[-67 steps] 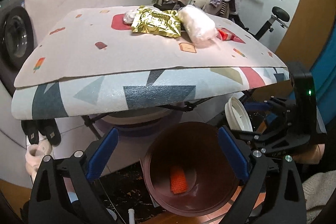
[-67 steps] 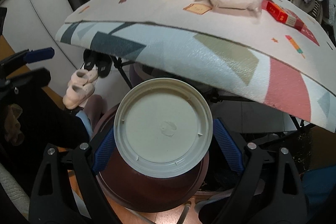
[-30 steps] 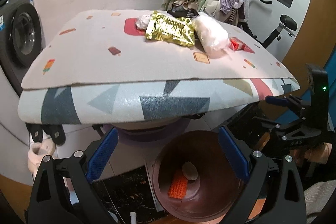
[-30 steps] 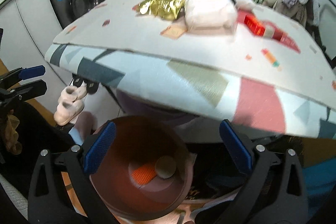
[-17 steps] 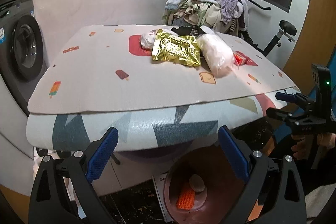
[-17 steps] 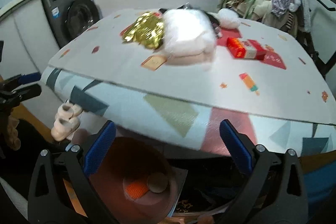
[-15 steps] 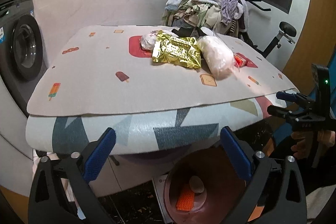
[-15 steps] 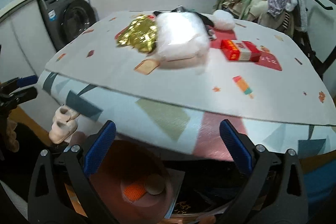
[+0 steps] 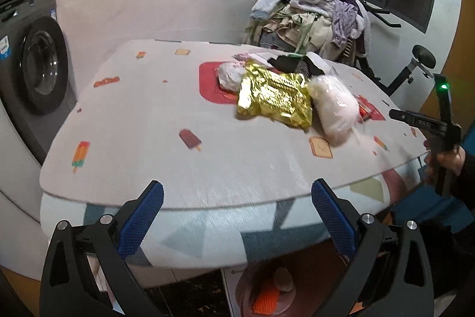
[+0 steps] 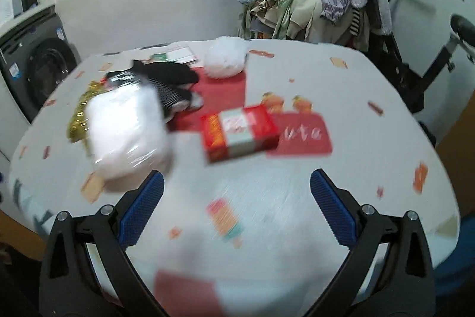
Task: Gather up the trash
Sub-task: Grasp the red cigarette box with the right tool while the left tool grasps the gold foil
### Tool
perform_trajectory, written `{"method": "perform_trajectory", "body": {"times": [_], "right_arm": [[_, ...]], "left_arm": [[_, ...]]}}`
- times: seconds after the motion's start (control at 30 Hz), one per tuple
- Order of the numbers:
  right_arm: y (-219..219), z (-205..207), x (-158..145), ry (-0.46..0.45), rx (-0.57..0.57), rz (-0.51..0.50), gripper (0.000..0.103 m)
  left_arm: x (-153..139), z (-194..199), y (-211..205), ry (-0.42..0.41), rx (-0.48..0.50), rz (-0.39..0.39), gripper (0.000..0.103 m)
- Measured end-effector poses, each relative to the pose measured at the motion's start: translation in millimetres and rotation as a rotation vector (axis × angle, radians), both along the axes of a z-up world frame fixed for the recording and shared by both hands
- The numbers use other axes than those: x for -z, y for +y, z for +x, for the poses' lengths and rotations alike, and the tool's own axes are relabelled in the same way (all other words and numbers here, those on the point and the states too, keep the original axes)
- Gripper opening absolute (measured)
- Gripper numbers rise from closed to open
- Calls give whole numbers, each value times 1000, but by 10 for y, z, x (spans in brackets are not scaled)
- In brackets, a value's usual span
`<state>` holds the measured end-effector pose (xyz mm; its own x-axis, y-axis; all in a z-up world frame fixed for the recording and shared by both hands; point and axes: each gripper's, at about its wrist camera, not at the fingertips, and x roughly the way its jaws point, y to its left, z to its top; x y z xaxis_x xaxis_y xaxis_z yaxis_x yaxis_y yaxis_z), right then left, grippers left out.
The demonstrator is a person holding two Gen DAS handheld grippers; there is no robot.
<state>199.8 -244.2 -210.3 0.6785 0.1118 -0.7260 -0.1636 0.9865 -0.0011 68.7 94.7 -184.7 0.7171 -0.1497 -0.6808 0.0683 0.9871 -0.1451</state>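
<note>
Trash lies on the patterned table (image 9: 148,121): a gold foil wrapper (image 9: 274,100), a white plastic-wrapped bundle (image 9: 335,109) and a small crumpled white bag (image 9: 230,75). The right wrist view shows the white bundle (image 10: 127,132), a red box (image 10: 239,132), the gold wrapper's edge (image 10: 78,116), a black item (image 10: 169,79) and a white fluffy ball (image 10: 225,57). My left gripper (image 9: 237,213) is open and empty at the table's near edge. My right gripper (image 10: 236,208) is open and empty above the table, short of the red box. A brown bin (image 9: 267,293) sits below the table, holding an orange piece and a pale lid.
A washing machine (image 9: 32,73) stands at the left. A heap of clothes (image 9: 314,17) is piled on an exercise bike (image 9: 415,64) behind the table. My right gripper also shows at the right edge of the left wrist view (image 9: 427,124).
The pale lid left my right gripper and now lies in the bin. Both grippers rose from beside the bin to table height; the right one moved forward over the table toward the red box.
</note>
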Motion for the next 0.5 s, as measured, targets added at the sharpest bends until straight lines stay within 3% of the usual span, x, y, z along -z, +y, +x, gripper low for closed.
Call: {"method": "perform_trajectory", "body": {"times": [0.33, 0.5], "right_arm": [[106, 764, 315, 114, -85, 11, 97], [127, 967, 493, 166, -62, -11, 97]], "left_arm": [[74, 303, 114, 63, -15, -55, 97], [135, 439, 87, 103, -18, -50, 97]]}}
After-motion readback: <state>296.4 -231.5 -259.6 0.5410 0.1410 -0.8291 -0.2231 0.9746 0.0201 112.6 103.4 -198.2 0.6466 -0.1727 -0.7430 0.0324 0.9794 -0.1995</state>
